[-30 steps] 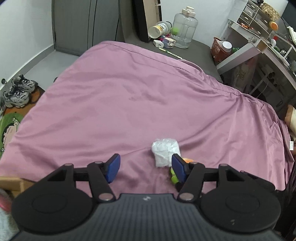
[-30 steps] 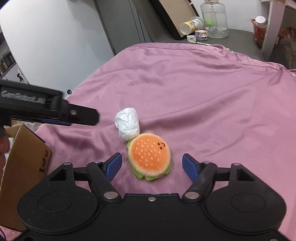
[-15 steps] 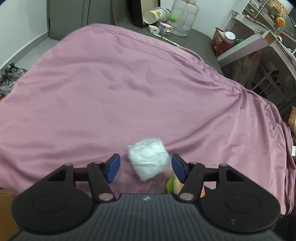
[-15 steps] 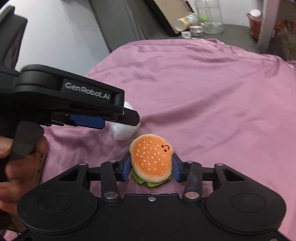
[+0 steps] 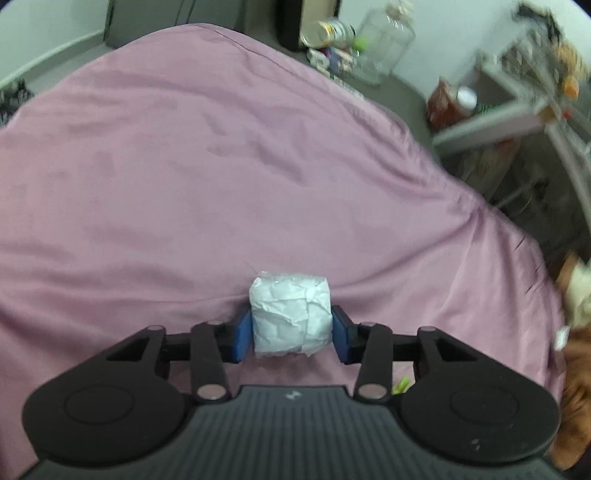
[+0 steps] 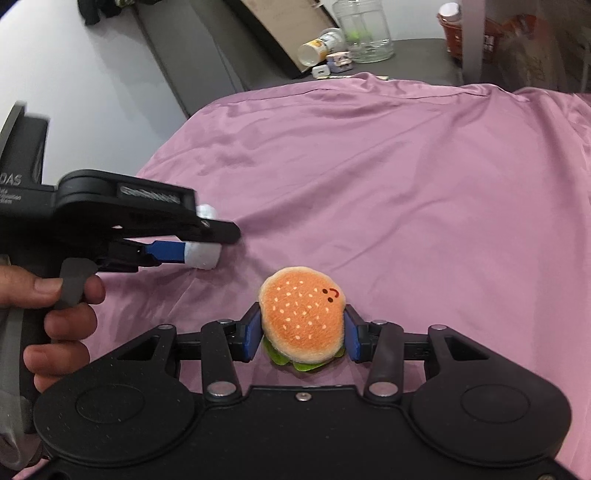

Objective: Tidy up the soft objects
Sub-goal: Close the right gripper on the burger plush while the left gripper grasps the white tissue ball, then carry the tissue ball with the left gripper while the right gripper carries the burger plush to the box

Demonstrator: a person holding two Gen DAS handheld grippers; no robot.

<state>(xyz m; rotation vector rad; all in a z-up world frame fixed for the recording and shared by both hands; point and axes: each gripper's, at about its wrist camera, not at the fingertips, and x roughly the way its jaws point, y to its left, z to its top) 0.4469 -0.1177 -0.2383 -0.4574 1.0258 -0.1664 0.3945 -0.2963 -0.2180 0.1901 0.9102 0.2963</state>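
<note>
Right gripper [image 6: 302, 338] clamped on plush burger [image 6: 303, 319], blue pads pressed into both sides of the bun, green lettuce edge poking out underneath, over the pink bedsheet [image 6: 388, 177]. Left gripper [image 5: 291, 332] closing on white crumpled wad [image 5: 290, 314], pads against both its flanks, wad low on the sheet near the front edge; from right wrist view same wad [image 6: 203, 254] seen in the blue pad, just left of and beyond the burger, not touching it. Hand [image 6: 55, 321] wrapped round left gripper handle, finger on trigger. Farther off past the bed: clear jug [image 6: 364, 31], tipped can [image 6: 319, 46], red basket [image 5: 443, 107], blurred shelves
</note>
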